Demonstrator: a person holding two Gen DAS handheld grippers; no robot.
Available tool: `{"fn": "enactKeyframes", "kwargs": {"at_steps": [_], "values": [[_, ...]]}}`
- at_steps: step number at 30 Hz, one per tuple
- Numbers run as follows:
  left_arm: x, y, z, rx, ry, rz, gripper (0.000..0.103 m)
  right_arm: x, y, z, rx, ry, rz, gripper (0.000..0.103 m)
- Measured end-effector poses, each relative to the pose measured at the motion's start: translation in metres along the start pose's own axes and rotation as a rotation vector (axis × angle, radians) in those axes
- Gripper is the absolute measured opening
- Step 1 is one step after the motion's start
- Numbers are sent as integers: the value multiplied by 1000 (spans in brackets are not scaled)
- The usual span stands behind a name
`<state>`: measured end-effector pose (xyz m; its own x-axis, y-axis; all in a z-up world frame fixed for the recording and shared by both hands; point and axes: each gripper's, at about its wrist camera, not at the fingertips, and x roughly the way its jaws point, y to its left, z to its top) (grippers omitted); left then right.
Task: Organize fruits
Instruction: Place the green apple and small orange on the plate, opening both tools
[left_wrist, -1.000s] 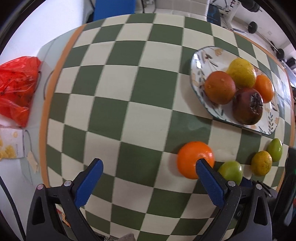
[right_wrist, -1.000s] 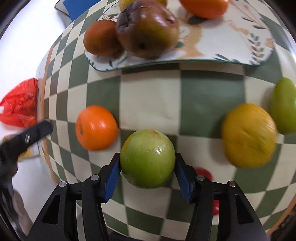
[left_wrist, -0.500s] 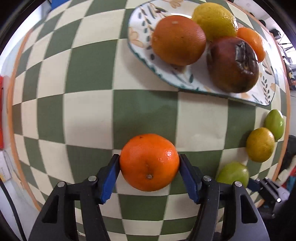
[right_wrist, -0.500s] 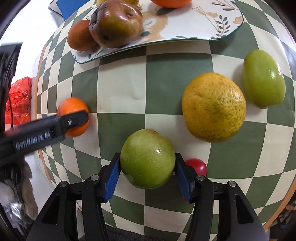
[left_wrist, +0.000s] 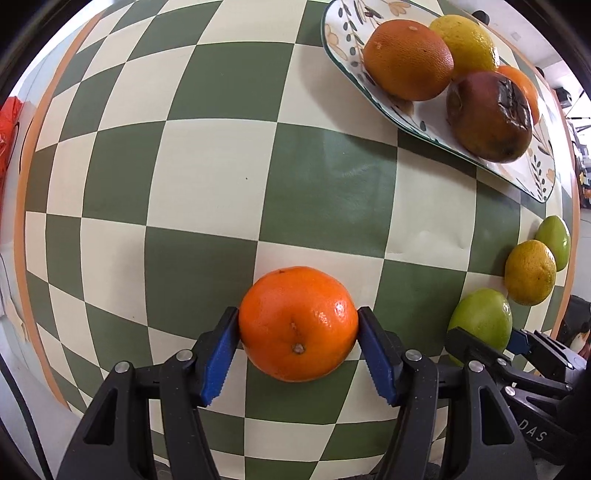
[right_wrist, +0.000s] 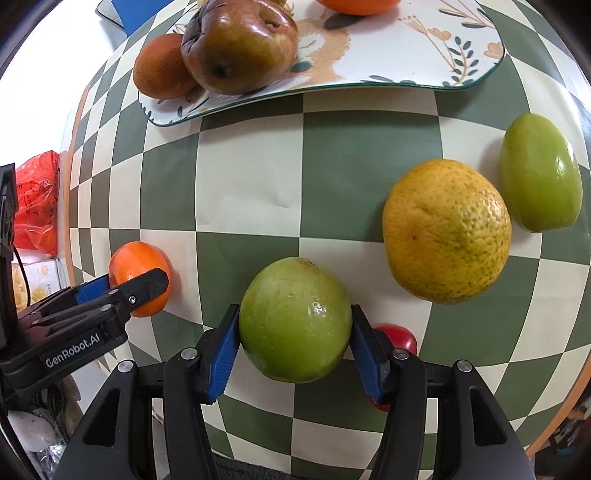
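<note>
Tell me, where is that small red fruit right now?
In the right wrist view the small red fruit peeks out low and right of centre, behind the right tongs, beside the round green fruit they clamp.

Between my left claw's (left_wrist: 298, 343) ribbed blue pads sits a glossy, finely dimpled orange (left_wrist: 298, 324); my right claw (right_wrist: 295, 347) frames a smooth, waxy green fruit (right_wrist: 294, 319). Ahead of it, the yellow citrus (right_wrist: 446, 230) looks rough and pitted — the checkered cloth (right_wrist: 251, 177) matt, faintly creased — the plate (right_wrist: 424, 55) glazed.
</note>
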<state>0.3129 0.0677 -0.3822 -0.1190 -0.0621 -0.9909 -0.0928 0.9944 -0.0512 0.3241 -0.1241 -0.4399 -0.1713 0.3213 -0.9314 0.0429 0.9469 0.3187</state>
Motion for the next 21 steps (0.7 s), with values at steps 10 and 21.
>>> {"fn": "enactKeyframes", "kwargs": {"at_steps": [10,21], "values": [[-73,-17,15,24,-128,-89,60,-46,-4,-2,78,-81,170,59],[-147,-57,139,126,-270,-55,61,-112,-38,89,113,-240,46,59]]}}
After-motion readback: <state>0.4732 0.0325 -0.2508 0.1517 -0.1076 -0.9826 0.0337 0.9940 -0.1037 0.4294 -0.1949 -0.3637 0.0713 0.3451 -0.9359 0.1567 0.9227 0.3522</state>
